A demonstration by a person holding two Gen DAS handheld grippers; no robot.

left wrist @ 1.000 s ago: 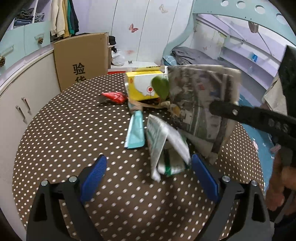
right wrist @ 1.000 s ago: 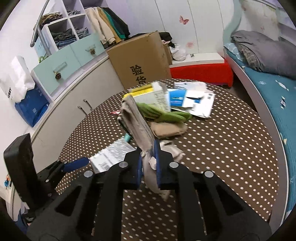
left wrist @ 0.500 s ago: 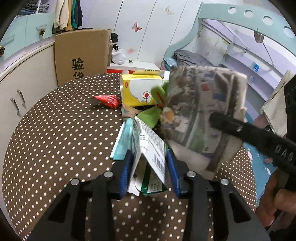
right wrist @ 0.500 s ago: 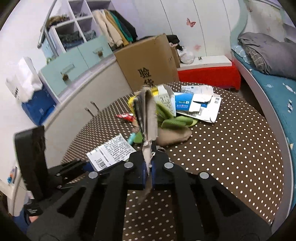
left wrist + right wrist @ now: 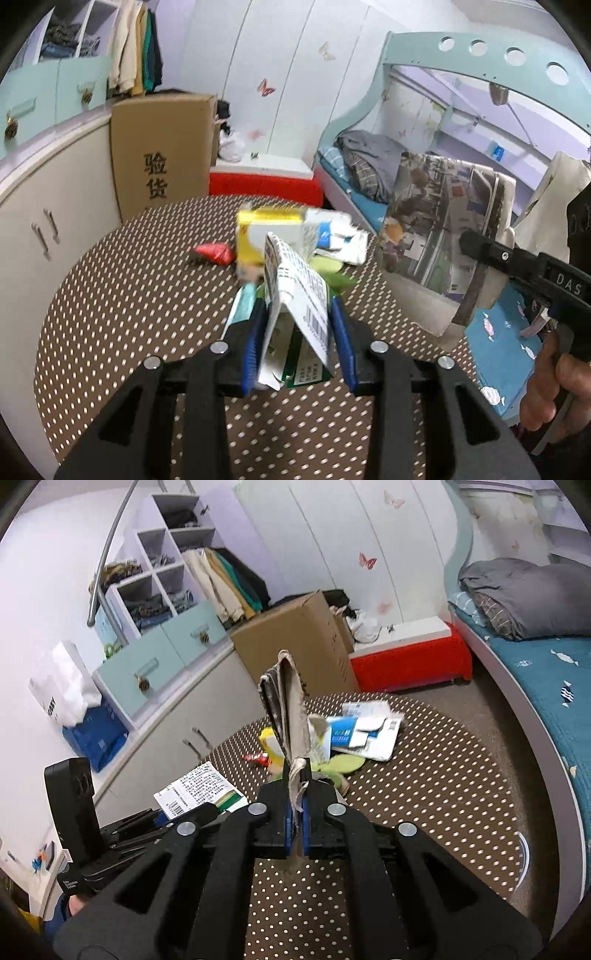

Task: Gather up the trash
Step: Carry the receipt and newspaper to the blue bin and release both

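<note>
Jaws of the left gripper (image 5: 299,332): closed, blue pads pressing both sides of a flattened white-and-green carton (image 5: 295,314) with a barcode, held clear above the tabletop (image 5: 122,295). They have just been closing, with the carton between them.

Jaws of the right gripper (image 5: 295,812): fully closed on the lower edge of a folded newspaper (image 5: 286,716), which stands upright above the pads; a person's hand (image 5: 550,387) grips the handle.

Remaining trash, relative to the yellow box (image 5: 258,236) at the far side of the brown dotted tabletop: red wrapper (image 5: 214,253) just left of it; blue-and-white flattened packaging (image 5: 340,240) touching its right side; green item (image 5: 343,764) in front; teal wrapper (image 5: 242,308) nearer, beside the left pad.
</note>
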